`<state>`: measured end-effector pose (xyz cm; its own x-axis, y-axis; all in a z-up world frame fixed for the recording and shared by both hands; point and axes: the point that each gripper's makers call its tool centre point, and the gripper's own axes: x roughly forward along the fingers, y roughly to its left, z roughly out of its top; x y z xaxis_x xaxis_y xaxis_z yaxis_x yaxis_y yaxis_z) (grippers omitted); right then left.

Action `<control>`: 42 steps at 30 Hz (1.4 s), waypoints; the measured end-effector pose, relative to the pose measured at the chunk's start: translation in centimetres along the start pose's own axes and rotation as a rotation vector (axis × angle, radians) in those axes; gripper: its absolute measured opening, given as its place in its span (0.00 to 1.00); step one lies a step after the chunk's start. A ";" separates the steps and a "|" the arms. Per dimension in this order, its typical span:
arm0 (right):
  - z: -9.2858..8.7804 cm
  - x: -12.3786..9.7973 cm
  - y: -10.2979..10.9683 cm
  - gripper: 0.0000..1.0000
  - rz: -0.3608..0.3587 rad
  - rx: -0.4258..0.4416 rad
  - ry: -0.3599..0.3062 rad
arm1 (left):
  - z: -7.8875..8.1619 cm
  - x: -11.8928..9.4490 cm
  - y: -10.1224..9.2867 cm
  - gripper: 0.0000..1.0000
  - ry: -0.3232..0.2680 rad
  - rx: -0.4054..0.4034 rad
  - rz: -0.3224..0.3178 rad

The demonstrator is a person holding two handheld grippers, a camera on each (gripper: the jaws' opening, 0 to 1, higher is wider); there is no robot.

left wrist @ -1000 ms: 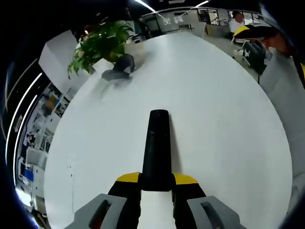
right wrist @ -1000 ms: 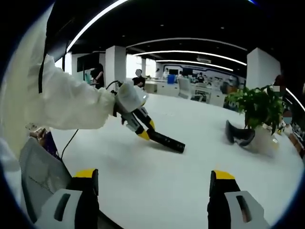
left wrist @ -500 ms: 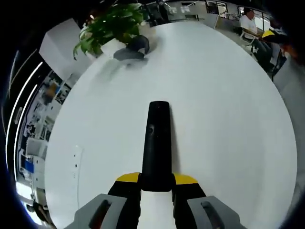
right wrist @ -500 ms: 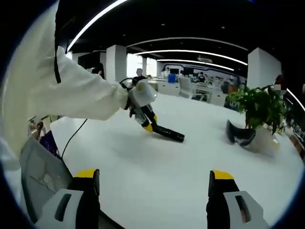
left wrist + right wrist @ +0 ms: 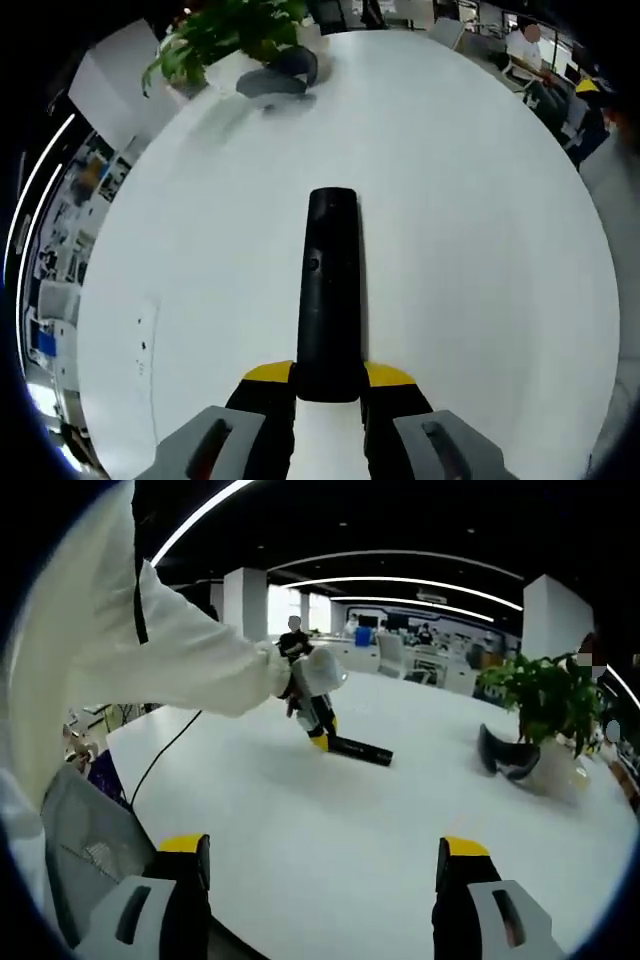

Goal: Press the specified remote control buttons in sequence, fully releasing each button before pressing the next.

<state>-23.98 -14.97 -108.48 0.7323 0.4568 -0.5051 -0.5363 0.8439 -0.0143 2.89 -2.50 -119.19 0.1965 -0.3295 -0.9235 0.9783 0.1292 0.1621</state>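
The white round table (image 5: 480, 260) carries everything I can see, its bare top running out to a curved far edge in both of my views. At that far edge stands a potted plant (image 5: 545, 702) with green leaves, in a pale pot, and just beside it on the tabletop lies a dark curved headset-like object (image 5: 508, 757), though I cannot make out exactly what it is. A white sleeve (image 5: 150, 660) of my own arm reaches across the right gripper view toward the middle of the table, ending at my left gripper (image 5: 322, 730), which is tilted down steeply there with a thin black cable trailing from it toward the near edge. My left gripper (image 5: 328, 378) is clamped on the near end of the black remote control (image 5: 330, 290), its yellow-tipped jaws pressed against the two sides of the slim body. The remote lies lengthwise away from me over the middle of the table, well short of the plant, and a small round button shows on its upper face. My right gripper (image 5: 322, 865) hangs over the near edge of the table with its jaws spread wide apart and nothing between them, well away from the remote.
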 end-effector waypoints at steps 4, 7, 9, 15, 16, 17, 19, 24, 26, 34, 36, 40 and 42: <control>0.2 0.0 0.2 0.93 0.010 0.007 -0.012 | -0.2 0.0 0.0 0.24 -0.015 -0.027 -0.013; 0.1 0.0 0.4 0.93 0.012 -0.006 -0.004 | -0.3 -0.2 0.0 0.25 -0.040 -0.060 0.024; 0.2 0.0 0.5 0.93 0.018 -0.006 -0.009 | -0.7 -0.4 1.0 0.32 -0.025 -0.137 0.110; 0.2 0.0 0.5 0.93 0.018 -0.009 -0.009 | -1.3 -0.8 1.2 0.41 -0.059 -0.336 0.203; 0.1 -0.1 0.5 0.93 0.017 -0.010 -0.007 | -1.5 -0.9 1.3 0.41 -0.066 -0.361 0.228; 0.1 -0.1 0.5 0.94 0.017 -0.010 -0.009 | -1.5 -1.0 1.1 0.43 -0.091 -0.393 0.248; 0.3 -0.3 0.5 0.94 0.018 -0.005 -0.022 | -1.7 -1.2 1.4 0.52 -0.111 -0.454 0.305; 0.8 -0.7 0.0 0.93 0.014 0.026 -0.052 | -2.4 -1.6 -0.6 0.63 -0.151 -0.533 0.342; 0.8 -0.7 -0.1 0.93 0.012 0.037 -0.053 | -2.4 -1.9 -1.5 0.65 -0.162 -0.538 0.342; 1.0 -0.9 -0.4 0.93 -0.002 0.039 -0.070 | -2.4 -4.1 -4.3 0.82 -0.257 -0.600 0.398; 1.1 -0.9 -0.5 0.93 -0.006 0.045 -0.076 | -2.8 -4.6 -5.4 0.85 -0.257 -0.604 0.393; 1.2 -1.0 -0.7 0.96 -0.017 0.042 -0.081 | -2.6 -6.9 -7.4 0.87 -0.307 -0.592 0.421; 1.2 -1.0 -0.8 0.97 -0.021 0.041 -0.085 | -2.6 -7.8 -8.1 0.90 -0.338 -0.630 0.436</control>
<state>-23.78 -15.79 -106.91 0.7770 0.4594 -0.4305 -0.5038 0.8637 0.0124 -6.76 1.41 -114.17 0.6560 -0.3787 -0.6529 0.6098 0.7756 0.1628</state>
